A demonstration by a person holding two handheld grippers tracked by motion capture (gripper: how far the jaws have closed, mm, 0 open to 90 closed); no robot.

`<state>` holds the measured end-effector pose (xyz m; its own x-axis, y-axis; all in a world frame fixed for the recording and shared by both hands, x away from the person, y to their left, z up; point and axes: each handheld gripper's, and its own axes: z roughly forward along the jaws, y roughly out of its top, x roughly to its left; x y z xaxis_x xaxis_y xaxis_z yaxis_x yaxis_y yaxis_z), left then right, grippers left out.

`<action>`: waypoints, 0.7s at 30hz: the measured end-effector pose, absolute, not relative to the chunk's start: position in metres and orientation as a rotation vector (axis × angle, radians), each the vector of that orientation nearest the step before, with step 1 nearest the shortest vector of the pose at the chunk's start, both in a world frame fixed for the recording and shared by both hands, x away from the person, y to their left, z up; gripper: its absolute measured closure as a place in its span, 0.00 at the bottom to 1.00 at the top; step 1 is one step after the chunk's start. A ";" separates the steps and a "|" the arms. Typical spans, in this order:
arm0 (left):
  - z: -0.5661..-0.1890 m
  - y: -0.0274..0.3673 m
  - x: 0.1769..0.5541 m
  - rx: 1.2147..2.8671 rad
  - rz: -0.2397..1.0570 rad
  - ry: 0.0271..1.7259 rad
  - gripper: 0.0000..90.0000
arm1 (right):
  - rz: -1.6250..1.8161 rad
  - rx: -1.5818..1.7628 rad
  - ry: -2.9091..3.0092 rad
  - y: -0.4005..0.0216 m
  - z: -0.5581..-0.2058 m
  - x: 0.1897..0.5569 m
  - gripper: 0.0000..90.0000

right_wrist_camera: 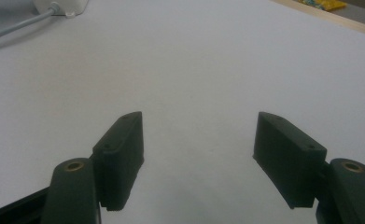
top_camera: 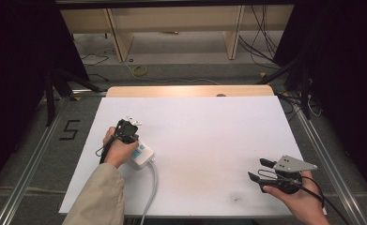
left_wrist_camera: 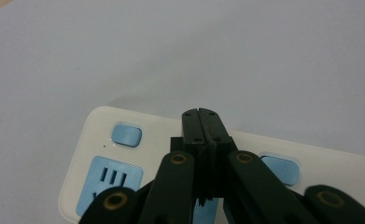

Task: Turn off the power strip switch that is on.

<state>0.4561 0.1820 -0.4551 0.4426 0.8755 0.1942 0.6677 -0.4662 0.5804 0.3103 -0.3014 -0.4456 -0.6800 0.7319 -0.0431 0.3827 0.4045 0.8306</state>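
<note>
From above, we see the left hand-held gripper (top_camera: pixel 127 127) down on the white power strip (top_camera: pixel 141 154) at the left of the white table (top_camera: pixel 209 140), its grey cable (top_camera: pixel 150 192) trailing to the near edge. The right hand-held gripper (top_camera: pixel 265 171) hovers well apart, near the right corner.

In the left gripper view, we're over the strip (left_wrist_camera: pixel 124 121), jaws clenched together with nothing visibly between them, tips above the blue switches (left_wrist_camera: pixel 126 134). Push off-centre and the strip could skid on that smooth sheet.

In the right gripper view, jaws stand released, wide and empty; the strip (right_wrist_camera: pixel 61 5) sits far off, so nothing steadies it.
</note>
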 end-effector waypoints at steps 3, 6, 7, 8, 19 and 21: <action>-0.455 0.181 0.456 2.285 0.673 1.297 1.00 | 1.182 0.957 2.265 -0.301 -0.446 0.310 0.38; -0.455 0.182 0.457 2.285 0.664 1.304 1.00 | 1.180 0.956 2.268 -0.301 -0.446 0.310 0.37; -0.455 0.181 0.457 2.288 0.666 1.302 1.00 | 1.182 0.955 2.267 -0.301 -0.446 0.310 0.37; -0.455 0.180 0.457 2.292 0.675 1.297 1.00 | 1.183 0.957 2.265 -0.301 -0.446 0.310 0.37; -0.455 0.179 0.457 2.308 0.691 1.286 1.00 | 1.185 0.958 2.260 -0.302 -0.446 0.311 0.37; -0.455 0.179 0.457 2.308 0.689 1.285 1.00 | 1.187 0.958 2.260 -0.302 -0.446 0.310 0.37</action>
<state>0.4569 0.1788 -0.4547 0.4534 0.8636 0.2207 0.6616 -0.4919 0.5659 0.3104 -0.3017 -0.4457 -0.6787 0.7333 -0.0418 0.3818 0.4008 0.8328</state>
